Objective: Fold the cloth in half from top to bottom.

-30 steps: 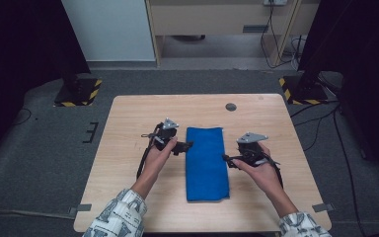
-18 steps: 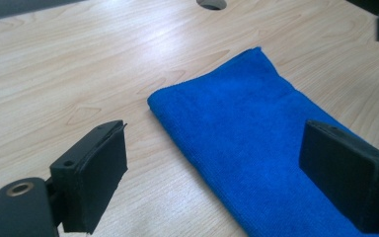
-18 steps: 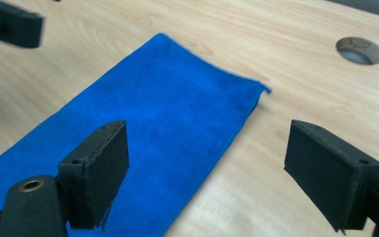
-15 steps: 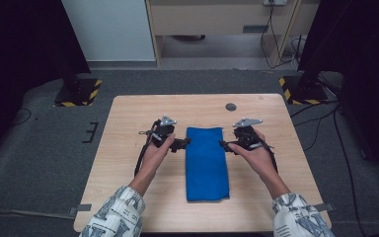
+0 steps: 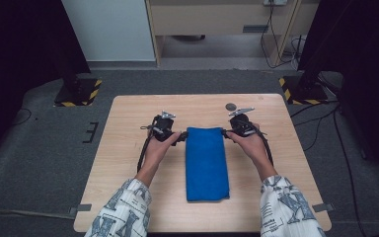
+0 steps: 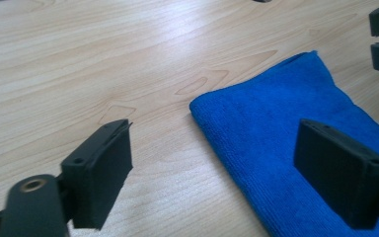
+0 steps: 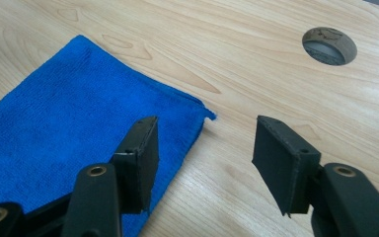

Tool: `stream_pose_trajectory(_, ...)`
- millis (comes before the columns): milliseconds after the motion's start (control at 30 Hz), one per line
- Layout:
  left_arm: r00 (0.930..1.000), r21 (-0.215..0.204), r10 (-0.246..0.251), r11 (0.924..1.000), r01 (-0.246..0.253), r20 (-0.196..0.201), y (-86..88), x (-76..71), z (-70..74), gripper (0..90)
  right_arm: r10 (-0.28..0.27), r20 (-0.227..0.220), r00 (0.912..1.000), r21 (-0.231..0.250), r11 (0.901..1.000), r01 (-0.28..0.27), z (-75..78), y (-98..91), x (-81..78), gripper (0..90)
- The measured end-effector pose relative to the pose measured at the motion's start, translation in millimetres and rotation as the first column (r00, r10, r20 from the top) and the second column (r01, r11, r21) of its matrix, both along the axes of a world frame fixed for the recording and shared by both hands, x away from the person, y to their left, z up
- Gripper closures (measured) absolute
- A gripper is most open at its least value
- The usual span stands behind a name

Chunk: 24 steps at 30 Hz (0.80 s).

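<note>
High view: blue folded cloth (image 5: 206, 163) lying lengthwise mid-desk (image 5: 128, 148), left hand-held gripper (image 5: 181, 138) at its far-left corner, right hand-held gripper (image 5: 225, 133) at its far-right corner.

Left gripper view: jaws wide apart and just closing slightly, straddling the cloth's (image 6: 296, 148) corner edge, gripping nothing.

Right gripper view: jaws just closing, about half open, straddling the cloth's (image 7: 69, 133) corner without pressing it; round hole (image 7: 329, 45) in the desk (image 7: 256, 74) beyond. No legible writing anywhere.

Folded blue cloth (image 5: 206, 163), flat mid-table
</note>
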<state>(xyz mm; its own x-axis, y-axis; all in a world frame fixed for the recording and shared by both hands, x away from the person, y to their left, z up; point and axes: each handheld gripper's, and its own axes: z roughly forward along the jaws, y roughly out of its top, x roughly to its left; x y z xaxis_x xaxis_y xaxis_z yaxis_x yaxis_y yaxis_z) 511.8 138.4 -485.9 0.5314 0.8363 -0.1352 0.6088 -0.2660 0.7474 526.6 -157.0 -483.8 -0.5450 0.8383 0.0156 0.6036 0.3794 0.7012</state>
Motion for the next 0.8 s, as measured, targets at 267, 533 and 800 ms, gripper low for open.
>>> stream_pose_trajectory(267,0.9999,0.062,-0.015,0.998,0.015,0.008,-18.1,9.6,-7.3,24.3,-0.011,-0.028,0.9996,-0.016,0.9998,0.01,-7.2,5.5,13.4,50.7)
stream_pose_trajectory(533,0.9996,0.094,-0.027,0.9952,0.028,-0.006,-23.6,19.0,-21.0,25.7,-0.001,-0.066,0.9978,-0.007,1.0,0.001,-24.0,18.0,31.5,46.3)
stream_pose_trajectory(800,0.9995,0.088,-0.019,0.9959,0.021,-0.025,-27.0,26.6,-30.7,28.9,-0.004,-0.103,0.9947,-0.002,1.0,0.004,-36.0,28.7,40.9,45.5)
